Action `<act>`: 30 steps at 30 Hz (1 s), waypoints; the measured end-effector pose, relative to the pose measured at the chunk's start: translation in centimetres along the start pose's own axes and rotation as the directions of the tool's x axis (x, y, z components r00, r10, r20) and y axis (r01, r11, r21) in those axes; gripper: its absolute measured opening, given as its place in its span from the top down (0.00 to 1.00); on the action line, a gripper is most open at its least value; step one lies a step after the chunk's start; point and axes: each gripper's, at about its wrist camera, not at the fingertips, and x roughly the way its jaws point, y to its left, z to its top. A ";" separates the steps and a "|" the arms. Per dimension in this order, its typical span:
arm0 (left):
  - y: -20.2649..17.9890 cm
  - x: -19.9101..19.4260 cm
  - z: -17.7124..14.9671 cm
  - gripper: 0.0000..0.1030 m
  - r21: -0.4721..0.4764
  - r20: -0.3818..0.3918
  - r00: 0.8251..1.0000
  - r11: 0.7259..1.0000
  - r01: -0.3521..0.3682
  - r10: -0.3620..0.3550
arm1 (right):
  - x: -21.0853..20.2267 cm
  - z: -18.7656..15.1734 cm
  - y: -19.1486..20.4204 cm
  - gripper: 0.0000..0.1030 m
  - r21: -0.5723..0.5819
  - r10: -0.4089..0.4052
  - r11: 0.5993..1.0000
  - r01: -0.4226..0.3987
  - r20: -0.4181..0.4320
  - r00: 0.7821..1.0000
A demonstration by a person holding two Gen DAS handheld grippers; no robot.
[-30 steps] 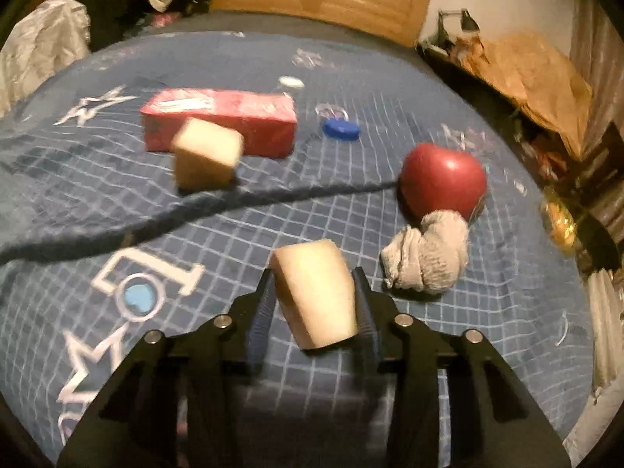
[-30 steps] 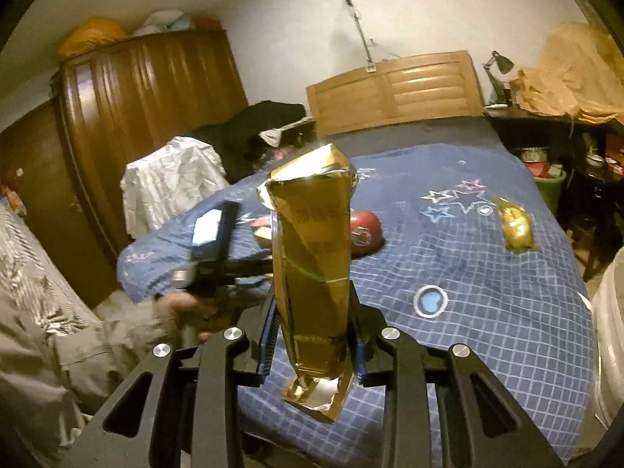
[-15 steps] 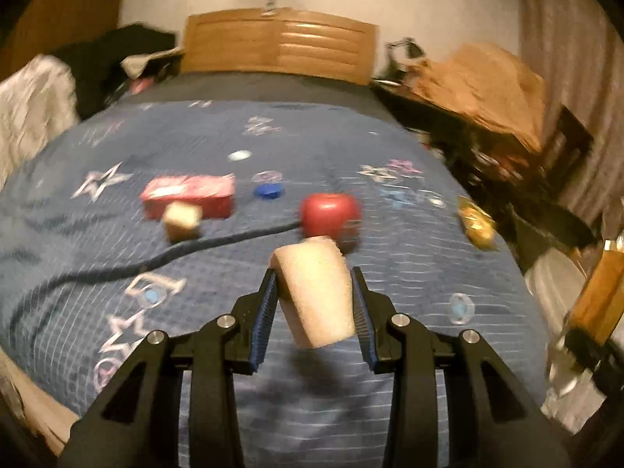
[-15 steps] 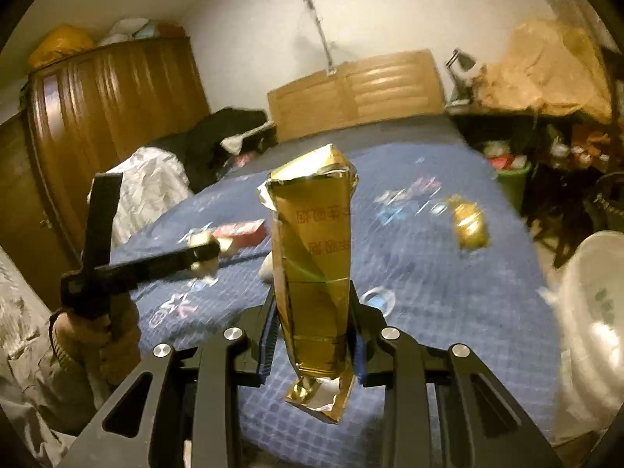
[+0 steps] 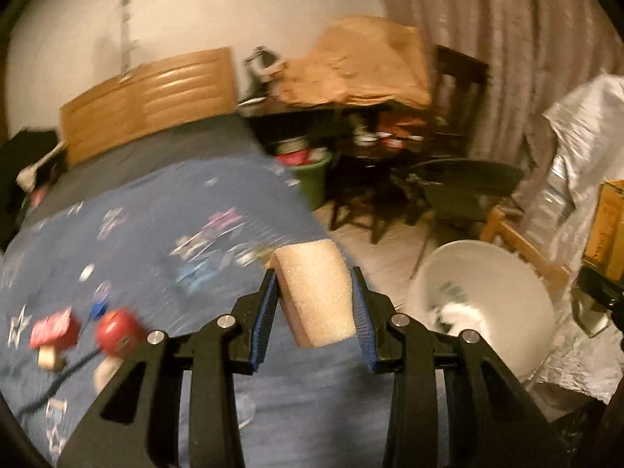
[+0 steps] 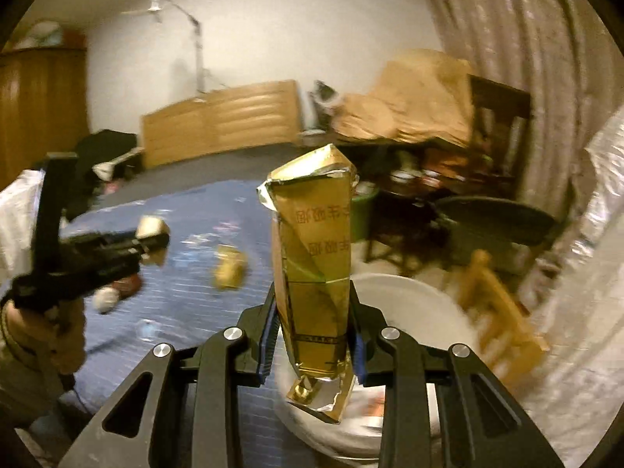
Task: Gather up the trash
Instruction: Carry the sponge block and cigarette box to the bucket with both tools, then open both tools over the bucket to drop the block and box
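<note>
My left gripper (image 5: 315,296) is shut on a pale foam block (image 5: 316,297), held in the air over the blue bedspread (image 5: 156,226) near the bed's right edge. A white bin (image 5: 483,304) stands on the floor to its right. My right gripper (image 6: 312,312) is shut on a crushed gold carton (image 6: 314,269), upright between the pads, over the white bin (image 6: 405,304). In the right wrist view the left gripper (image 6: 152,236) with its foam block shows at the left, held by a person's hand (image 6: 43,331). On the bed lie a red apple (image 5: 117,331), a red box (image 5: 52,331) and a gold wrapper (image 6: 230,269).
A second foam block (image 5: 48,357), a blue cap (image 5: 99,308) and a rolled sock (image 6: 107,298) lie on the bed. Beside the bed stand a green bin (image 5: 312,179), dark chairs (image 5: 460,191), a wooden frame (image 5: 518,245) and a silver foil-covered thing (image 5: 577,179).
The left gripper has lifted the foam block off the bed and swung it right, towards the white bin. The right gripper with the carton has swung right too, over the bin.
</note>
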 end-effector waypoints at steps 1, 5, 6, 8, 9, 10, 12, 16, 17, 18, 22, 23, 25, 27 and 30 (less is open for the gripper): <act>-1.5 0.7 0.6 0.66 0.023 0.003 1.000 1.000 0.009 -0.009 | 0.4 0.0 -1.4 0.69 0.006 -0.027 1.000 0.028 -0.011 1.000; -7.3 3.4 2.8 0.66 0.100 -0.010 0.997 0.992 0.076 -0.075 | 1.9 -0.8 -5.6 0.69 0.023 -0.088 0.996 0.089 -0.055 0.995; -8.6 4.1 3.3 0.66 0.115 -0.016 0.996 0.989 0.092 -0.091 | 2.6 -0.7 -7.0 0.69 0.035 -0.094 0.995 0.097 -0.075 0.993; -10.8 5.4 3.8 0.66 0.150 -0.024 0.994 0.982 0.112 -0.109 | 4.0 -1.1 -8.7 0.69 0.046 -0.101 0.993 0.106 -0.101 0.990; -11.5 6.0 3.8 0.66 0.165 -0.028 0.993 0.979 0.117 -0.113 | 4.8 -1.2 -9.6 0.69 0.052 -0.104 0.992 0.111 -0.117 0.988; -12.3 6.5 3.8 0.66 0.179 -0.033 0.993 0.976 0.121 -0.117 | 5.6 -1.5 -10.5 0.69 0.060 -0.102 0.992 0.111 -0.131 0.986; -13.7 7.6 3.8 0.66 0.201 -0.048 0.992 0.971 0.128 -0.120 | 6.9 -1.7 -11.9 0.69 0.071 -0.098 0.991 0.110 -0.154 0.983; -15.3 9.1 3.4 0.66 0.228 -0.072 0.990 0.965 0.132 -0.119 | 9.0 -2.1 -13.6 0.69 0.084 -0.084 0.991 0.101 -0.181 0.980; -15.5 9.4 3.3 0.66 0.233 -0.078 0.990 0.963 0.133 -0.118 | 9.5 -2.3 -14.0 0.69 0.088 -0.081 0.991 0.098 -0.186 0.979; -15.8 9.8 3.3 0.66 0.234 -0.083 0.990 0.963 0.134 -0.117 | 9.9 -2.2 -14.1 0.69 0.091 -0.078 0.991 0.097 -0.189 0.979; -16.4 11.0 3.2 0.66 0.242 -0.100 0.989 0.961 0.133 -0.111 | 11.6 -2.5 -14.9 0.69 0.095 -0.064 0.992 0.085 -0.203 0.977; -16.5 11.3 3.1 0.66 0.242 -0.104 0.988 0.961 0.132 -0.110 | 11.8 -2.6 -14.9 0.69 0.095 -0.061 0.992 0.082 -0.204 0.977; -16.6 11.7 3.0 0.66 0.242 -0.111 0.988 0.961 0.132 -0.108 | 12.5 -2.8 -15.1 0.69 0.097 -0.054 0.992 0.076 -0.211 0.976; -16.7 12.2 2.8 0.65 0.242 -0.122 0.986 0.961 0.136 -0.109 | 13.2 -2.9 -15.0 0.68 0.099 -0.049 0.993 0.071 -0.218 0.975; -16.9 13.1 2.3 0.48 0.254 -0.157 0.982 0.957 0.144 -0.106 | 14.5 -3.4 -14.8 0.45 0.085 -0.042 0.994 0.064 -0.241 0.970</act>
